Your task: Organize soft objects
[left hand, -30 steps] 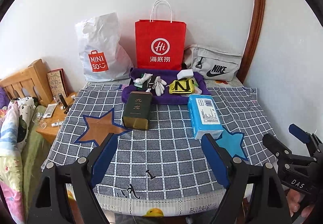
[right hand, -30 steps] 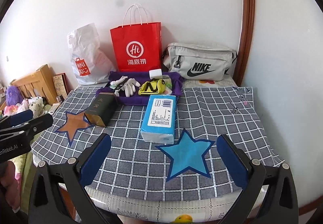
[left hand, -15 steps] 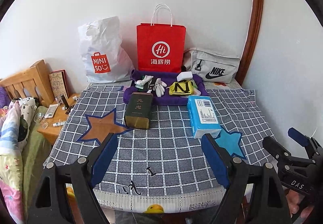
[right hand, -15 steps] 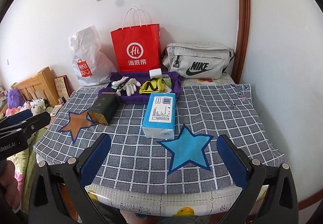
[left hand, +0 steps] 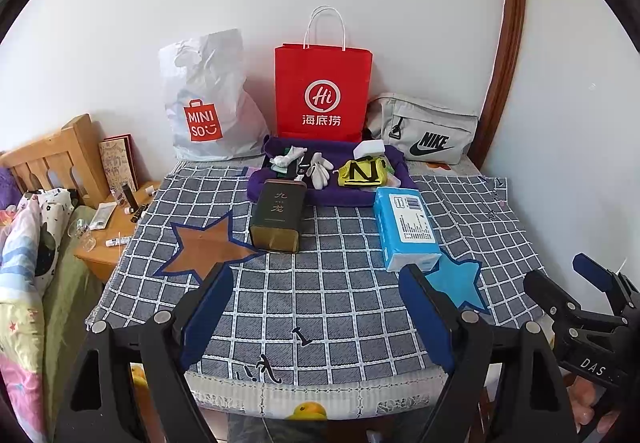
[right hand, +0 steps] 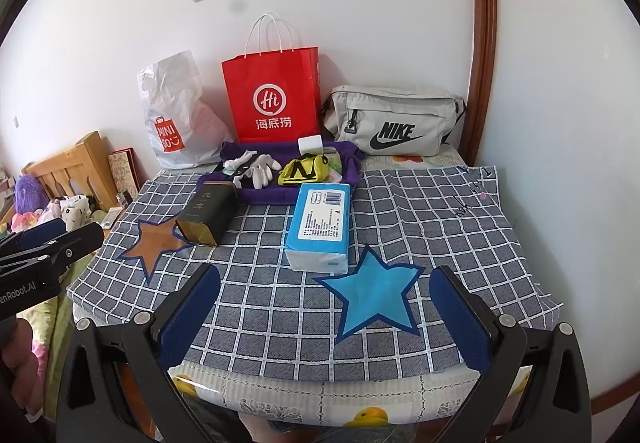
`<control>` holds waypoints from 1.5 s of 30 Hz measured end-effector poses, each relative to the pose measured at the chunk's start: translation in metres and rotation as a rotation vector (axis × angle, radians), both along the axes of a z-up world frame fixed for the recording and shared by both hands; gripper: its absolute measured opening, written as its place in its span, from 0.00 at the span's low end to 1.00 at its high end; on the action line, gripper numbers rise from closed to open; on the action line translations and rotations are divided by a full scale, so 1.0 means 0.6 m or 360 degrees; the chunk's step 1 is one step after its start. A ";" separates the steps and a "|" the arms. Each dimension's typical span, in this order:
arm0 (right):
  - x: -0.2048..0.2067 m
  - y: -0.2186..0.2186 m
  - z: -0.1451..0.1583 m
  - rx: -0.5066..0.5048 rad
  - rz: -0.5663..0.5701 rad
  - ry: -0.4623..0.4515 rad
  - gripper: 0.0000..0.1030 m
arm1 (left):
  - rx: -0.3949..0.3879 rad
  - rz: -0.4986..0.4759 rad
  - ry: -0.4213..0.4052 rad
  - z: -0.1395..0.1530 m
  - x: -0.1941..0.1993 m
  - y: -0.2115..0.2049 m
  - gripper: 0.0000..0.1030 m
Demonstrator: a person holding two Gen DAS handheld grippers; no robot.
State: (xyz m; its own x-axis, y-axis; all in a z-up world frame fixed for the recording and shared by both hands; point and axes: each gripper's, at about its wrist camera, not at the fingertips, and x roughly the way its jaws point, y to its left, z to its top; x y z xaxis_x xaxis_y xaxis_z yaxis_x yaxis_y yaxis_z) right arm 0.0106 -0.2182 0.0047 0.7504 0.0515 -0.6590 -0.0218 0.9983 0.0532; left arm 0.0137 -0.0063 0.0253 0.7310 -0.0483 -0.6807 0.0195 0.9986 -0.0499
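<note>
A purple tray (left hand: 320, 199) sits at the back of the checked cloth. In it lie white gloves (left hand: 320, 169), a rolled white sock (left hand: 286, 157) and a yellow pouch (left hand: 360, 173) marked N. In front of it are a dark tea tin (left hand: 278, 215) and a blue tissue pack (left hand: 406, 227). My left gripper (left hand: 314, 275) hovers open over the near edge with nothing between its fingers. My right gripper (right hand: 325, 273) is also open and empty, above the blue star (right hand: 372, 301). The tray (right hand: 272, 195) and tissue pack (right hand: 322, 223) lie well ahead of it.
A white Miniso bag (left hand: 208, 99), a red paper bag (left hand: 322, 91) and a grey Nike bag (left hand: 428, 131) line the back wall. A brown star (left hand: 200, 247) marks the cloth on the left. A wooden nightstand (left hand: 108, 239) and bedding stand left of the table.
Both views have drifted slightly, so the scene sits a little lower in frame. Nothing on the table has moved, and both grippers stay open.
</note>
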 end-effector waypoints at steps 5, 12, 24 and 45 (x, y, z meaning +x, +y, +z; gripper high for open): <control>0.000 0.000 0.000 0.0001 0.0005 -0.0002 1.00 | -0.0001 0.0006 0.0003 -0.002 -0.002 0.000 0.81; -0.002 0.003 0.003 -0.0002 0.0002 -0.0008 1.00 | -0.0001 0.0007 0.0004 -0.003 -0.003 0.000 0.81; -0.003 0.003 0.007 0.0003 0.0000 -0.0015 1.00 | 0.0000 0.0008 0.0005 -0.002 -0.003 -0.001 0.81; -0.003 0.005 0.009 0.0001 0.0002 -0.0022 1.00 | 0.0002 0.0007 0.0002 -0.001 -0.004 0.005 0.81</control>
